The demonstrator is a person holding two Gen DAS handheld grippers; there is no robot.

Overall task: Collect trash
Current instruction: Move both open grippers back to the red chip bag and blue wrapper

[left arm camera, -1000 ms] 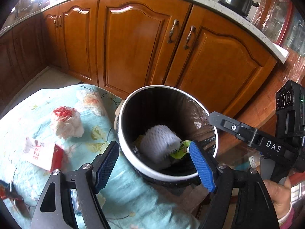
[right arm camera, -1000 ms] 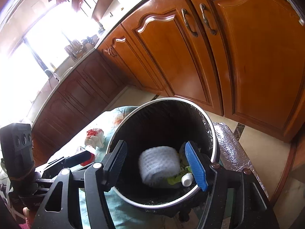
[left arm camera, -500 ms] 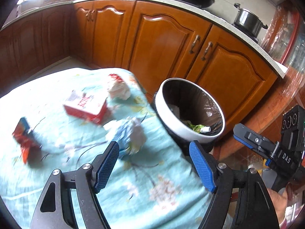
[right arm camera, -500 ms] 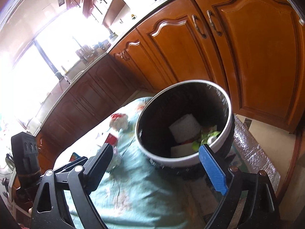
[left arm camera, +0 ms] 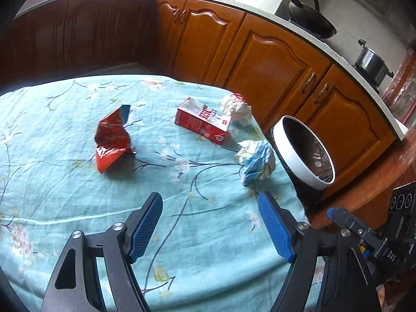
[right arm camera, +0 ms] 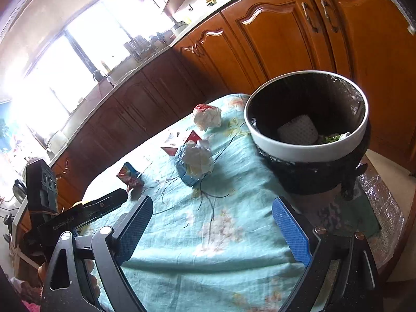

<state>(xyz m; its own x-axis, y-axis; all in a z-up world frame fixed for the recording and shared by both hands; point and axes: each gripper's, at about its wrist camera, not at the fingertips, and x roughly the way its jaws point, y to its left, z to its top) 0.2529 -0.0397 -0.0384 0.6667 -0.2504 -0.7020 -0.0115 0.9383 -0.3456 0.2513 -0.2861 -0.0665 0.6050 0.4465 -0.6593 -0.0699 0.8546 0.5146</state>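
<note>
**Operator:** Left wrist view first. My left gripper (left arm camera: 209, 200) has its jaws released, with nothing between them but the flowered cloth (left arm camera: 78, 195) on the counter. In the right wrist view the right gripper (right arm camera: 212, 202) is just as empty. Its jaws have just been opening and now stand wide.

**Spotter:** So what's left to collect?

**Operator:** Four pieces, all lying loose on the cloth. Just beyond the left jaws, to the right, is a blue-and-white crumpled wad (left arm camera: 256, 161), near the bin (left arm camera: 288, 156). Farther off is a red carton (left arm camera: 202, 123) on its side, with a white-and-red paper ball (left arm camera: 236, 106) just behind it. A red snack wrapper (left arm camera: 111, 140) lies well apart on the left.

**Spotter:** And the bin?

**Operator:** It stands at the right edge of the counter. From the right wrist I can see a white foam net (right arm camera: 299, 130) and some green scraps inside.

**Spotter:** Which step is this, then?

**Operator:** Between drops, I'd say: both hands empty, lining up the next pick. I'd take the wad. The move calls for bringing the jaws down to straddle it, then closing gently, since it looks soft and may squash or slip. The bin is close, so the carry is short.
</note>
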